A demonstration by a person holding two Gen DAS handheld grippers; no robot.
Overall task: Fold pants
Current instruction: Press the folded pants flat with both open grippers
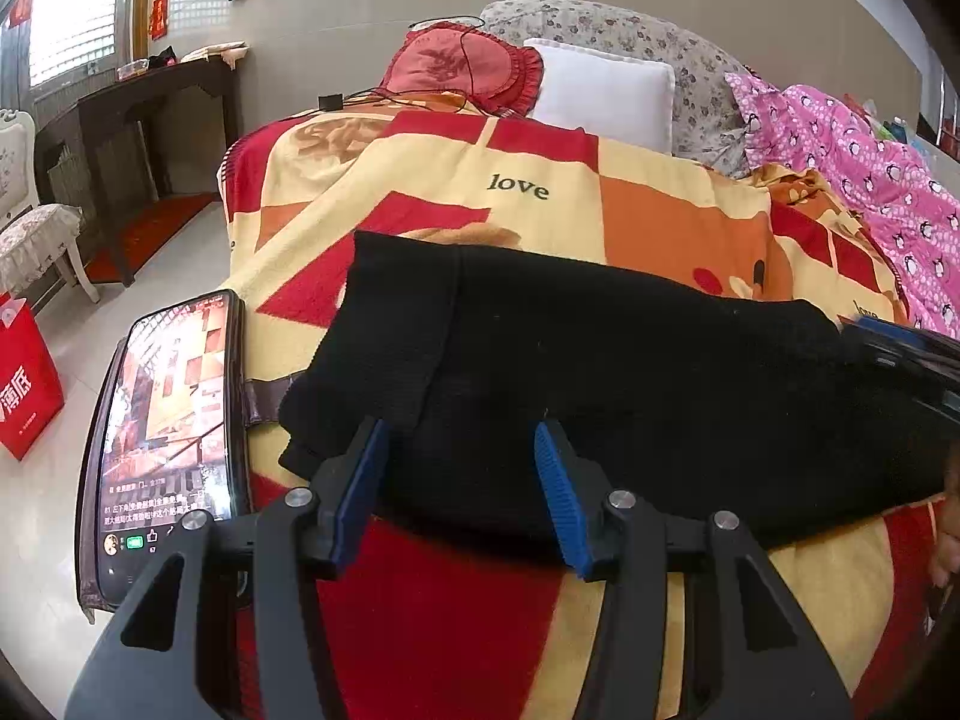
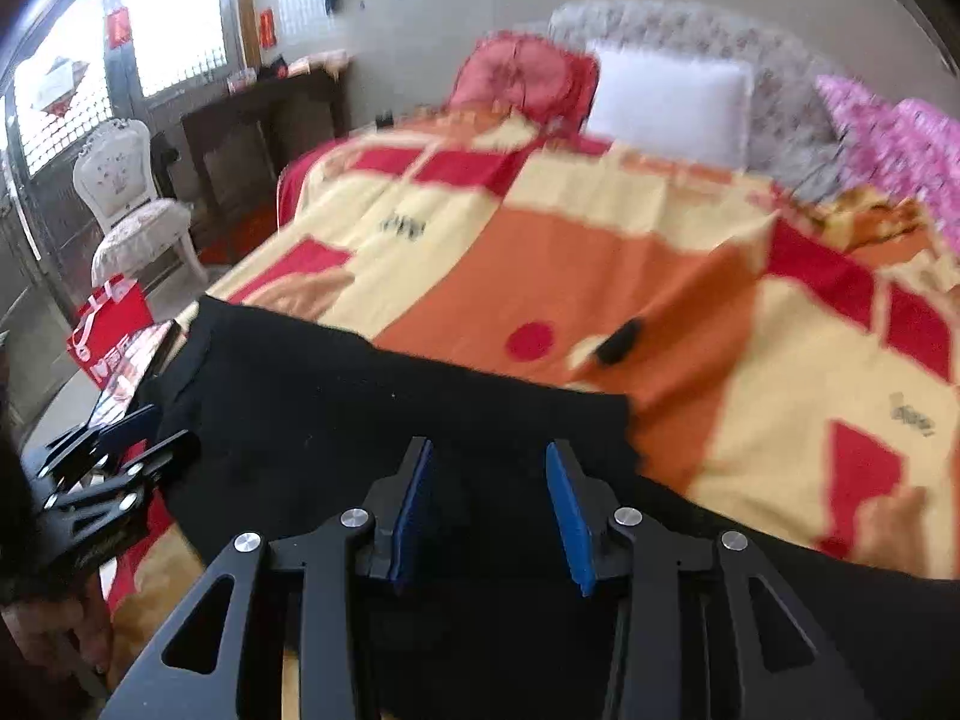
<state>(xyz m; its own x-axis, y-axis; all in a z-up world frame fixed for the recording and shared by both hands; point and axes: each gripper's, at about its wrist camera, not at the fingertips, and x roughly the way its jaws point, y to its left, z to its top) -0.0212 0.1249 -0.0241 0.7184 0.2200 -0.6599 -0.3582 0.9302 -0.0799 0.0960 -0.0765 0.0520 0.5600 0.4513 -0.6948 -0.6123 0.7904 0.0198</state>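
the black pants [image 1: 600, 372] lay folded across the red and yellow blanket [image 1: 540, 180] on the bed. the left gripper [image 1: 462, 456] and right gripper [image 2: 489, 480] hovered spread over them, pinching nothing, a phone [image 1: 168, 432] just beside

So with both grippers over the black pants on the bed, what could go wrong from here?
1. The phone lies at the bed's left edge, beside the pants; dragging the cloth could push it off.
2. The left gripper and right gripper are both open, gripping nothing, so closing could pinch the blanket along with the pants.
3. The right wrist view is motion-blurred; a fast approach may miss the hem.
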